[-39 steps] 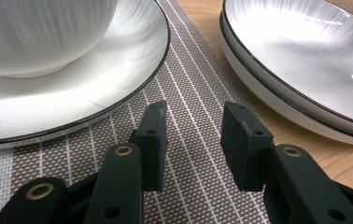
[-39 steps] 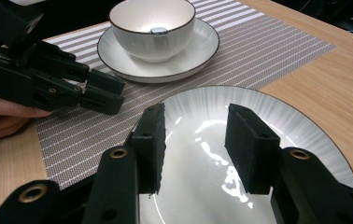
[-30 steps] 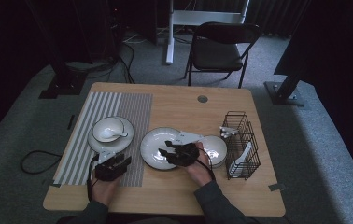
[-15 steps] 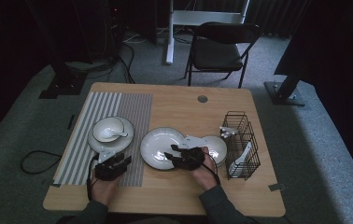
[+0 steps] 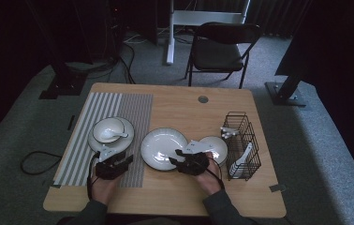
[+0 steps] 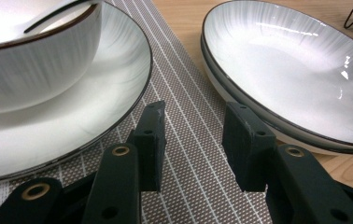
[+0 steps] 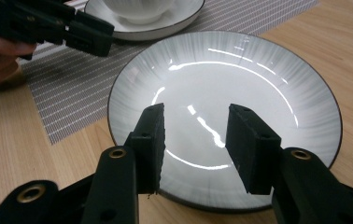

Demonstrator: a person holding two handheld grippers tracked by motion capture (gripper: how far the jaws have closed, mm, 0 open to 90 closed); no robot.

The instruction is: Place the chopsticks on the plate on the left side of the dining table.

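The work looks like laying or clearing a place setting, and it seems partway. On the striped placemat a bowl with a spoon in it already sits on a plate. The middle plate, which looks like 2 stacked in the left gripper view, lies on bare wood just right of the mat, not yet gripped. The right tongs hover over its near rim with the jaws moderately open and nothing between them; a grasp on that rim is likely the next step. The left tongs rest low over the mat between the 2 plates, jaws also apart and empty. A smaller dish sits to the right, beside a black wire rack holding white utensils, so more pieces may remain to move. The table is light wood with a round cable hole. Around it is grey carpet, a black folding chair beyond the far edge, dark stands and loose cables.
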